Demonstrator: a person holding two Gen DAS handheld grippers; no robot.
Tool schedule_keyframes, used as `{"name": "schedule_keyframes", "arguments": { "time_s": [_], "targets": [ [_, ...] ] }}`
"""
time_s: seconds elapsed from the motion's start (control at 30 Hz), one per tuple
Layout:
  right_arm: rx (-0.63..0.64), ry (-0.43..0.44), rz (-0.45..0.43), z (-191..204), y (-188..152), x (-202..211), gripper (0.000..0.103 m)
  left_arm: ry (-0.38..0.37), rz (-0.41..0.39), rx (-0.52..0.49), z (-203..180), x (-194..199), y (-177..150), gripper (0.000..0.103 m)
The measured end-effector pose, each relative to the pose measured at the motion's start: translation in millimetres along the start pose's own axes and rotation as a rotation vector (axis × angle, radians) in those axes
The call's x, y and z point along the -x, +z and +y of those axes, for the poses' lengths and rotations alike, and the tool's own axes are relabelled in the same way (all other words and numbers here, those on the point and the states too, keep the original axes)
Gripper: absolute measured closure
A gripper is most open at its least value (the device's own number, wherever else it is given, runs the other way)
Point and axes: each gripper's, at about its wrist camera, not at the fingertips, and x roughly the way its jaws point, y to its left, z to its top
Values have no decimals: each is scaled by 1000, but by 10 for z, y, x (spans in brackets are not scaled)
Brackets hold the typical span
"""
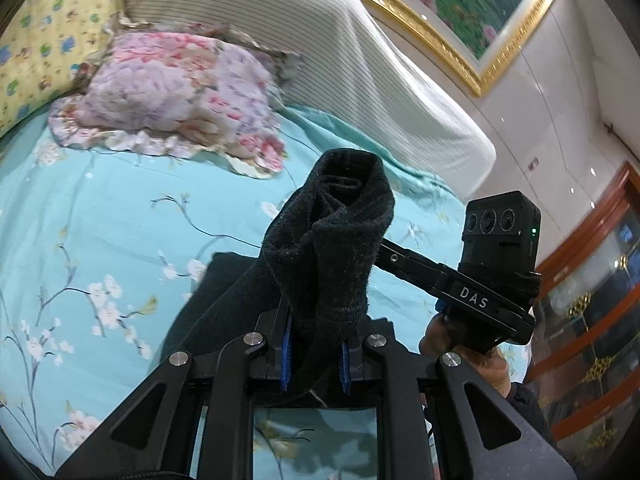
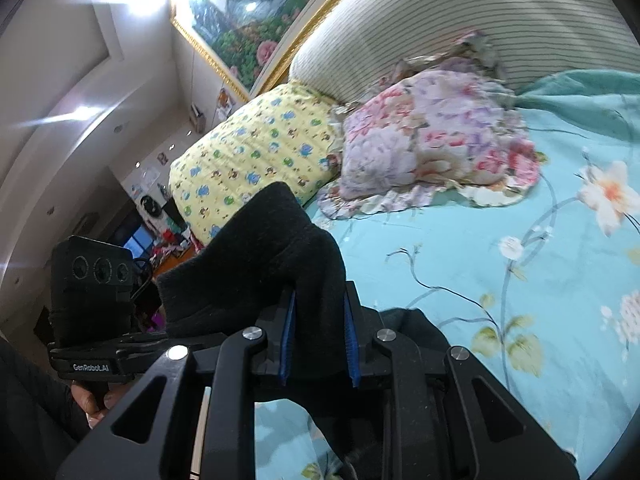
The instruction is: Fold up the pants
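The black pants (image 1: 328,240) are held up above the bed by both grippers. My left gripper (image 1: 316,356) is shut on a bunched cuff of the pants, which stands up between its blue pads. The rest of the fabric hangs down onto the sheet at the lower left. My right gripper (image 2: 318,344) is shut on another bunched part of the pants (image 2: 260,264), which folds over to the left. In the left wrist view the right gripper's body (image 1: 472,292) shows at the right, close beside the fabric. In the right wrist view the left gripper's body (image 2: 92,308) shows at the left.
A turquoise floral bedsheet (image 1: 120,240) covers the bed. A pink floral pillow (image 1: 172,96) and a yellow patterned pillow (image 1: 44,40) lie at the head, against a striped headboard (image 1: 320,40). A gold-framed painting (image 1: 472,4) hangs above. A wooden cabinet (image 1: 592,320) stands at right.
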Motion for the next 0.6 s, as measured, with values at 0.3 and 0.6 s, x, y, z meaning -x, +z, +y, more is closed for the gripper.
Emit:
{"name": "schedule_keyframes", "arguments": {
  "time_s": [0.3,0.6],
  "targets": [
    [-60,-34,-48,-263,-249,388,80,-2,63,-85,-402,-256,-142,86],
    [-124,-75,-55,-530,-486,572,80,26,119,-155,-544,-575,-312,86]
  ]
}}
